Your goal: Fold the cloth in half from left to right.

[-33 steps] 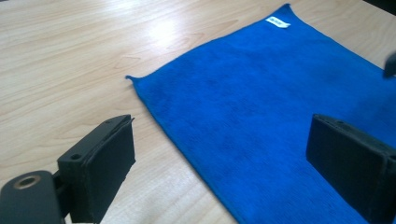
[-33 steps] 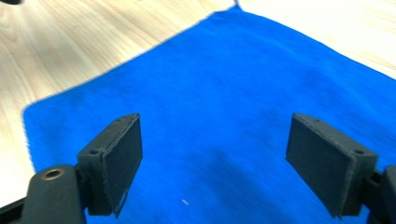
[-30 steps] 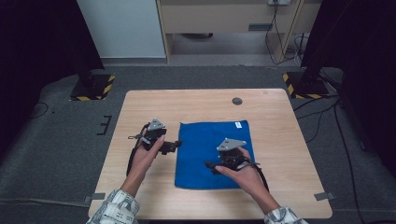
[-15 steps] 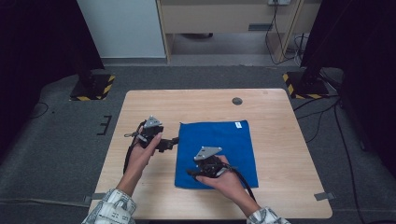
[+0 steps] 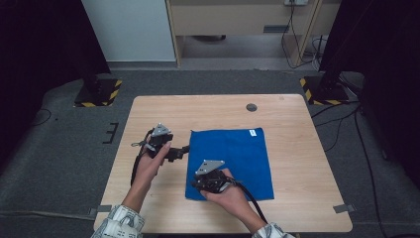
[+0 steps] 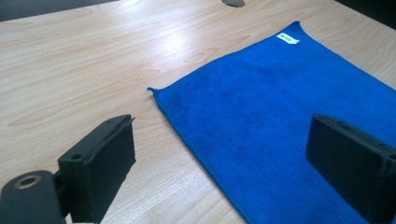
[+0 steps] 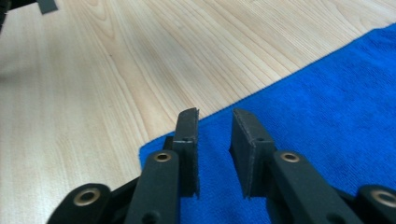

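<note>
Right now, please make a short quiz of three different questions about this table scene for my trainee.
1. True or false: the blue cloth lies flat on the wooden table.
2. Which gripper is over the cloth's near left corner: A) left gripper B) right gripper?
3. Fill in: the left gripper's jaws stand ____.

Key:
1. True.
2. B; its jaws have just been closing, a narrow gap remains, and nothing is pinched between them yet.
3. Wide open, at the cloth's left edge.
</note>
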Available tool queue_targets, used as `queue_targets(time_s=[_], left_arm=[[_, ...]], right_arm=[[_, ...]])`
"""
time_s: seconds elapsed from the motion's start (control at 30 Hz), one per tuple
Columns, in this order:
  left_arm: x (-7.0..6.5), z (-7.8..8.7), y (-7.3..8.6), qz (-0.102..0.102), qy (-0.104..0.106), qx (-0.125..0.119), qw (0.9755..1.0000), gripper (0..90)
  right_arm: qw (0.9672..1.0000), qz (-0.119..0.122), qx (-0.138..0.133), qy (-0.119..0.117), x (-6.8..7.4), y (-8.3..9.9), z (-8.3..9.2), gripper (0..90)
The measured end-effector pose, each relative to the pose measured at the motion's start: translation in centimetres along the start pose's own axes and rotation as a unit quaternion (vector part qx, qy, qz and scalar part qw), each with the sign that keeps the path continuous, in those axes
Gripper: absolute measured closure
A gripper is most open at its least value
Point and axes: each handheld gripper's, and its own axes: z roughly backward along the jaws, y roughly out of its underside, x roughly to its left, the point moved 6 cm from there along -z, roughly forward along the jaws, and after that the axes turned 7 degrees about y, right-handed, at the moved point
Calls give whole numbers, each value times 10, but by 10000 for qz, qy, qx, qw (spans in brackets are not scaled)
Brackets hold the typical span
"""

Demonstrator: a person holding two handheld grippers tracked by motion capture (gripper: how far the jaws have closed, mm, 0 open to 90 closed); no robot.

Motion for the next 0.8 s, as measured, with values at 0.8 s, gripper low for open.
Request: queue_targets(time_s=[0.8], left_arm=[[8,-6,-1,40,-91,91,9999,77]], right_arm=[[9995,280,121,-116,36,11,-13,641]])
